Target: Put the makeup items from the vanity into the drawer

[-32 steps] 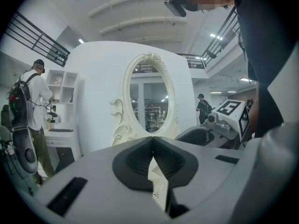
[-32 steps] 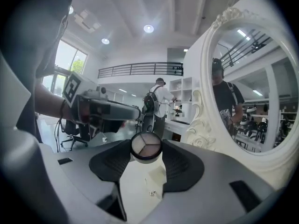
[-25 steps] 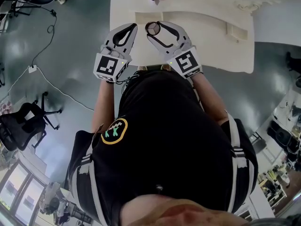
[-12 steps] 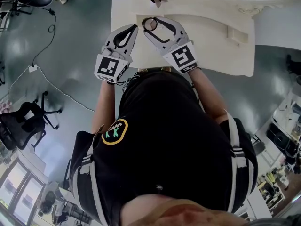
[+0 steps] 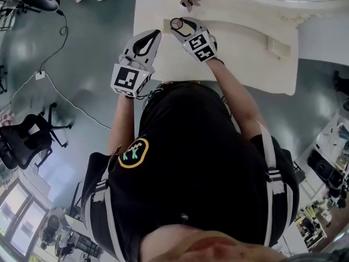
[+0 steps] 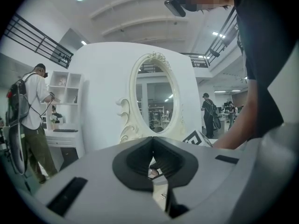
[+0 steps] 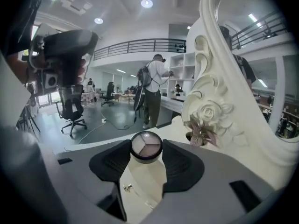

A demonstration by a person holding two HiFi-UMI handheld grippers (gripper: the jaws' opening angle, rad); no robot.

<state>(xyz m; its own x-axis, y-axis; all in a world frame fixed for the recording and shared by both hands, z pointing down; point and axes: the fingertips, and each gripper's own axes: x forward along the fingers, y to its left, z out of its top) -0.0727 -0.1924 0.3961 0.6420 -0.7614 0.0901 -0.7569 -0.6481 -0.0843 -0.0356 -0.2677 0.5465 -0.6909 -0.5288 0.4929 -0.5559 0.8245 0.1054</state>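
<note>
Cream, smooth-topped desk (image 5: pixel 240 48) with a carved, scrolled mirror frame (image 7: pixel 219 78) at its back. Your left gripper (image 5: pixel 154 34) hangs over the near edge, jaws together on nothing, likely parked clear. Your right gripper (image 5: pixel 180 26) tilts down near the frame's foot. Its jaws stand narrow, clamped on the round, glossy three-pan eyeshadow compact (image 7: pixel 146 146), held face up, presumably so its rim seats squarely.

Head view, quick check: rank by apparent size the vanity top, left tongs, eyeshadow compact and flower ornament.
1. vanity top
2. left tongs, though they sit nearer the camera
3. eyeshadow compact and flower ornament: look about alike, not ranked
</note>
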